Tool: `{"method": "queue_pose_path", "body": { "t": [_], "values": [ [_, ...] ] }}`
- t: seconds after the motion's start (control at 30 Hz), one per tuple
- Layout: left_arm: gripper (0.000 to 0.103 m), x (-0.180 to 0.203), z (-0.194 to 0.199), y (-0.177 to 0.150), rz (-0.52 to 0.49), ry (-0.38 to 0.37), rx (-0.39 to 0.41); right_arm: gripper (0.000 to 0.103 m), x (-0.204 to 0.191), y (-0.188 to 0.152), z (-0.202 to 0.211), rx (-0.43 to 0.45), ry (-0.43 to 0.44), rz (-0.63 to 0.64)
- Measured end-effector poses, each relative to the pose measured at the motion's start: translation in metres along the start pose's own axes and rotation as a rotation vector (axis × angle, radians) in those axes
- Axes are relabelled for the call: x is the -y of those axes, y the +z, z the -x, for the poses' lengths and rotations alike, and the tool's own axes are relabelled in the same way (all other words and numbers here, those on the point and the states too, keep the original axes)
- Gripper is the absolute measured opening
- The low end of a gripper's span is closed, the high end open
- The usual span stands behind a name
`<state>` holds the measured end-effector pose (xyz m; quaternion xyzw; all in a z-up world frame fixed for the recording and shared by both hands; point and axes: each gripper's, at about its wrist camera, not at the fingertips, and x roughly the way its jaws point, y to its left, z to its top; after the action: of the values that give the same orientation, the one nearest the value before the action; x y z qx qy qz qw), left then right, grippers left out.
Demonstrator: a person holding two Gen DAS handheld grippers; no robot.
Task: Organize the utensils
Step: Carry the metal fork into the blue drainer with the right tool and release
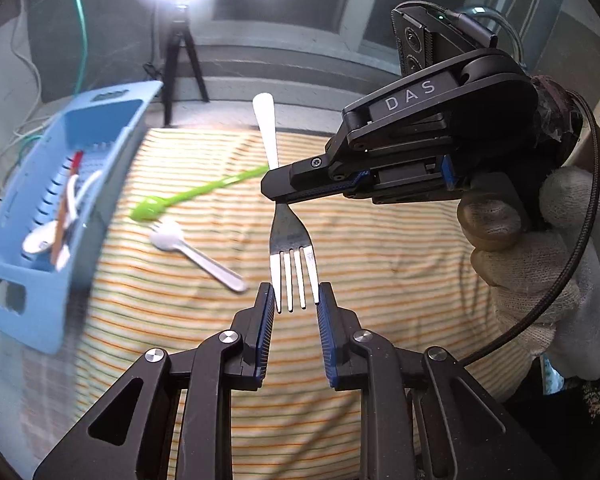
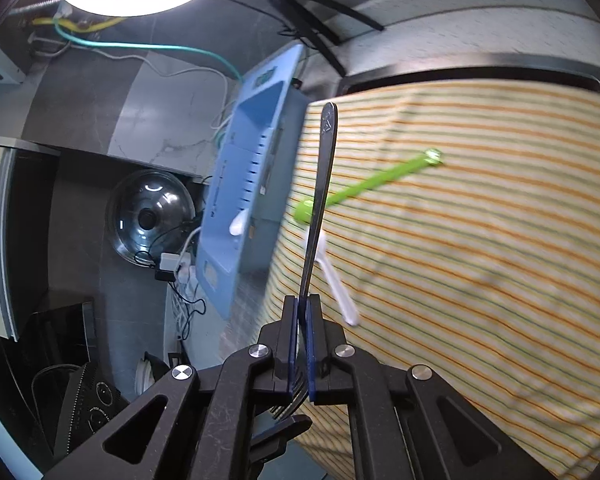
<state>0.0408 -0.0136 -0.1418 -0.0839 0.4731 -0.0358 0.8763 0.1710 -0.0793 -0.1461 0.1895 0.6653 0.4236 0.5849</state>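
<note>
The metal fork is pinched at its neck by the right tongs and flanked at the tines by the narrow left tongs. Several utensils are already held in the blue basket; a green spoon and a white spoon are left on the striped cloth.

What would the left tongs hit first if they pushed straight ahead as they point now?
The fork: its tines sit between the left tongs, with the right tongs clamped on its neck just beyond. Past those lies the striped cloth, though depth is hard to judge.
</note>
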Motion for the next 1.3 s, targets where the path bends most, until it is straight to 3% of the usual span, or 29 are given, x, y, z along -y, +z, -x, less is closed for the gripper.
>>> {"method": "queue_pose_path", "body": {
  "t": [0.07, 0.47, 0.73, 0.83, 0.93, 1.13, 1.23, 1.3],
  "values": [
    [0.012, -0.015, 0.004, 0.005, 0.004, 0.004, 0.011, 0.003, -0.016, 0.009, -0.013, -0.003, 0.009, 0.013],
    [0.012, -0.119, -0.002, 0.044, -0.01, 0.066, 0.023, 0.003, -0.076, 0.074, -0.093, 0.027, 0.007, 0.023],
    [0.012, -0.164, -0.01, 0.051, -0.024, 0.077, -0.018, 0.007, -0.096, 0.097, -0.137, 0.008, -0.061, 0.06],
    [0.019, -0.177, -0.012, 0.052, -0.014, 0.099, -0.032, 0.012, -0.101, 0.102, -0.14, 0.015, -0.095, 0.085],
    [0.027, -0.187, -0.01, 0.052, -0.005, 0.104, -0.034, 0.032, -0.106, 0.104, -0.137, 0.036, -0.108, 0.093],
    [0.03, -0.192, 0.001, 0.047, 0.012, 0.117, -0.015, 0.032, -0.098, 0.103, -0.12, 0.051, -0.125, 0.073],
    [0.046, -0.194, 0.01, 0.042, 0.025, 0.14, 0.004, 0.032, -0.087, 0.099, -0.107, 0.044, -0.14, 0.062],
    [0.047, -0.193, 0.015, 0.038, 0.032, 0.149, 0.015, 0.032, -0.076, 0.097, -0.099, 0.038, -0.167, 0.052]
  ]
}}
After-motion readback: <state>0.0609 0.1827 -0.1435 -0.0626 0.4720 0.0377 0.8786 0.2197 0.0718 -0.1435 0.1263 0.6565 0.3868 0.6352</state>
